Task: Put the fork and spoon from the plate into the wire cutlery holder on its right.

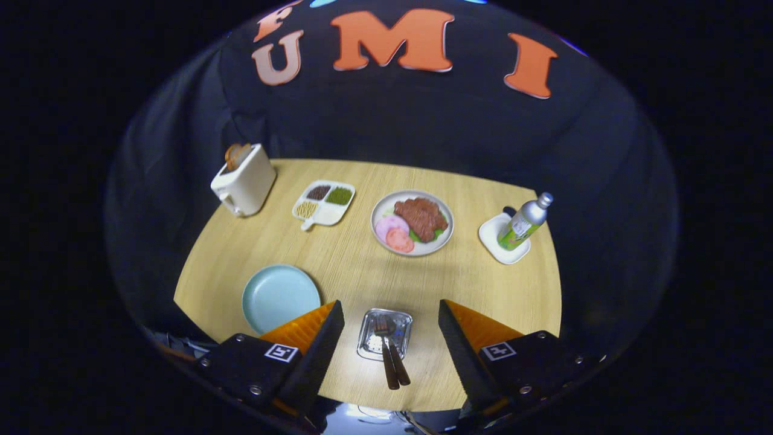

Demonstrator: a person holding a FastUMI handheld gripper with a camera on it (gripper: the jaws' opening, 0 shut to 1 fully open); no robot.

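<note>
Bright overhead light pooled on the wooden table (362, 266) — the booth wall stayed dim. Fisheye curvature bent the table's edges; the gripper (391, 338), fingers apart, looked slightly soft.

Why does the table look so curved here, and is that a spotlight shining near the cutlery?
Gripper view: the fisheye lens bows the wooden table into a rounded shape; light falls brightest near the small metal holder with the fork and spoon, which lies between the open hand-held gripper fingers; the table's far edge is dimmer; the bottle looks tilted.
</note>
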